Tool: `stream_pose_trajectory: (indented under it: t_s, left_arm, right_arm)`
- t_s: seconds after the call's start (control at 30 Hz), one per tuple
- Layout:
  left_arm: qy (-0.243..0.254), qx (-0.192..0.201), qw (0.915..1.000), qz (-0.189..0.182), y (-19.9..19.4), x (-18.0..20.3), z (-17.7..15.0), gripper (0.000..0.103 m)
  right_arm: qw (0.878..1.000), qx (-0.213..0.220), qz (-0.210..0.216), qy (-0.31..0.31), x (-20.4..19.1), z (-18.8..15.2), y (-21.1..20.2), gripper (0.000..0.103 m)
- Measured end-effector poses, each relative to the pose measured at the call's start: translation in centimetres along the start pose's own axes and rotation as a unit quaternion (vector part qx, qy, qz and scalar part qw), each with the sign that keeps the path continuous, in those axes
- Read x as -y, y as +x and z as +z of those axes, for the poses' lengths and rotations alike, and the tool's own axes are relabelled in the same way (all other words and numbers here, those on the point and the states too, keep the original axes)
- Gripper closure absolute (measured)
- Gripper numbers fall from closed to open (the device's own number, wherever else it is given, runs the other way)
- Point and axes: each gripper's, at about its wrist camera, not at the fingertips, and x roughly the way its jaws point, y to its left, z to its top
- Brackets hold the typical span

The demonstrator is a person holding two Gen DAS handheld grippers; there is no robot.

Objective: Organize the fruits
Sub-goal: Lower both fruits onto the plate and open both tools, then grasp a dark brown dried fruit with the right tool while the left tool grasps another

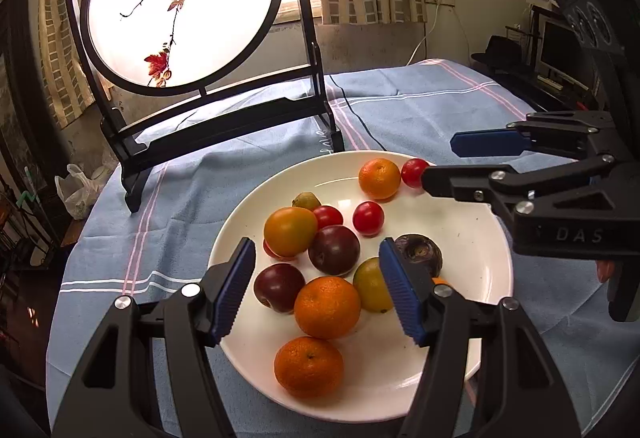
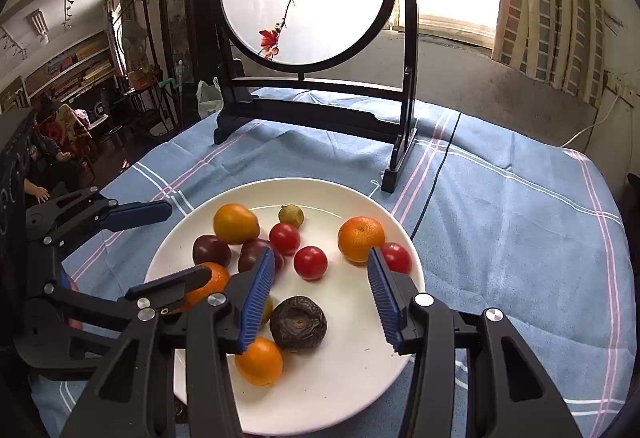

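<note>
Between the parted, empty left fingers [image 1: 318, 288], an orange mandarin [image 1: 327, 307] on the white plate [image 1: 480, 238]; right fingers [image 2: 320, 298] likewise apart.

Plate's [image 1: 492, 238] near rim behind left claw [image 1: 316, 288]

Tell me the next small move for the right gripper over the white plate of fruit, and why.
Probably lower the right gripper onto the dark wrinkled round fruit and close. Its jaws stand open and empty, and that fruit lies between its blue pads on the white plate, apart from the red cherry tomatoes. The left gripper is open too, above the oranges.
</note>
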Motion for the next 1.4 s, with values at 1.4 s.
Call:
stream_pose_trajectory:
  t_s: [1.4]
  left_arm:
    - [0.067,-0.053,0.9939,-0.071,-5.1,3.2,-11.4,0.026]
  right_arm:
    - [0.991,-0.109,0.077,-0.001,-7.8,-15.2,-4.8,0.061]
